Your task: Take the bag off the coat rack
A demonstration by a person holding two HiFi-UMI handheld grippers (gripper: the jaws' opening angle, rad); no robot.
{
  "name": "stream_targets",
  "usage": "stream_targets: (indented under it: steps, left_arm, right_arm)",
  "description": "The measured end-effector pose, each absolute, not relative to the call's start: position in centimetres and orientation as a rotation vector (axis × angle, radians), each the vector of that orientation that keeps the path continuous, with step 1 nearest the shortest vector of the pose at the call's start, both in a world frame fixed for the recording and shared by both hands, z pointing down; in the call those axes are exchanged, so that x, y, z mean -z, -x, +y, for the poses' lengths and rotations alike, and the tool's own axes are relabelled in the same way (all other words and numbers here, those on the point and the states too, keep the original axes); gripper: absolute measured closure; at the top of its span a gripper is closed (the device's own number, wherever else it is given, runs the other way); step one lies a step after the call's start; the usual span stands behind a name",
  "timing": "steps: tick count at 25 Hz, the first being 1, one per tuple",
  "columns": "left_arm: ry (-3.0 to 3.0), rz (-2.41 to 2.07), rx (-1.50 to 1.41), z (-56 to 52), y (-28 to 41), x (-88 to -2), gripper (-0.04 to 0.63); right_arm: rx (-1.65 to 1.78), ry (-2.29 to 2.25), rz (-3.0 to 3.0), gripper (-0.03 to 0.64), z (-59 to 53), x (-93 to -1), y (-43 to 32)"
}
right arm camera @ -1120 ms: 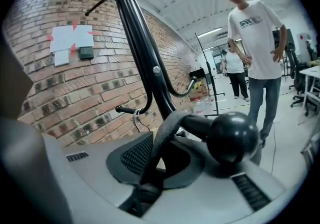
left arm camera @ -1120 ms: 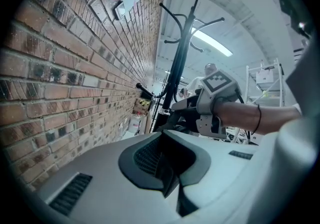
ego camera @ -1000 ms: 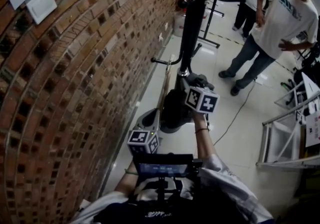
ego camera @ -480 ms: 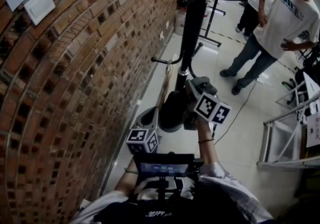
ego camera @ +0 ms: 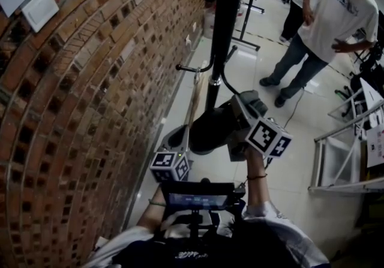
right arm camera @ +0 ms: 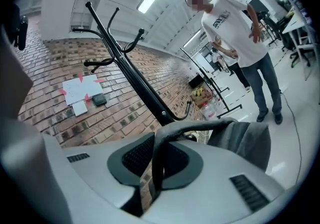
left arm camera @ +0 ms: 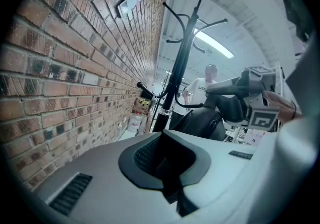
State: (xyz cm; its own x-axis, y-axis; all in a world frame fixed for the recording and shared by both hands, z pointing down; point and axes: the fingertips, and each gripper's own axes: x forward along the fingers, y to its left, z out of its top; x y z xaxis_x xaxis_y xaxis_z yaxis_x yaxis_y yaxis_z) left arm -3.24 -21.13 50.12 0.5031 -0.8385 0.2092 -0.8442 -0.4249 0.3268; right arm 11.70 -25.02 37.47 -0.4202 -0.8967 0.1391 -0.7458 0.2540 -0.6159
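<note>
Clamping the strap [right arm camera: 200, 129] of the dark bag [ego camera: 210, 130], right gripper [ego camera: 240, 108] holds it just beside the coat rack [ego camera: 222, 33] pole, left gripper [ego camera: 171, 166] low near the brick wall [ego camera: 90, 111], jaws together on nothing, bystander [ego camera: 330, 15] well apart.

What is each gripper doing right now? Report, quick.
Left gripper: closed, nothing between its jaws.
Right gripper: closed on the bag strap.
</note>
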Motion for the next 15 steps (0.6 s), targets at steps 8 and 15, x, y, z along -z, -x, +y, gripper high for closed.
stream_targets:
  steps: [8,15]
  left_arm:
    - [-2.38,-1.381,-0.017,-20.7,3.4,-50.2,0.586]
    - [-2.394,-1.348,-0.037,-20.4,2.7,-50.9,0.586]
  right_arm:
    - [0.948,1.627,2.254,0.584,-21.4,-39.9,-14.1]
    - [1.017,1.73,2.2,0.584,-18.4,-44.3,-15.9]
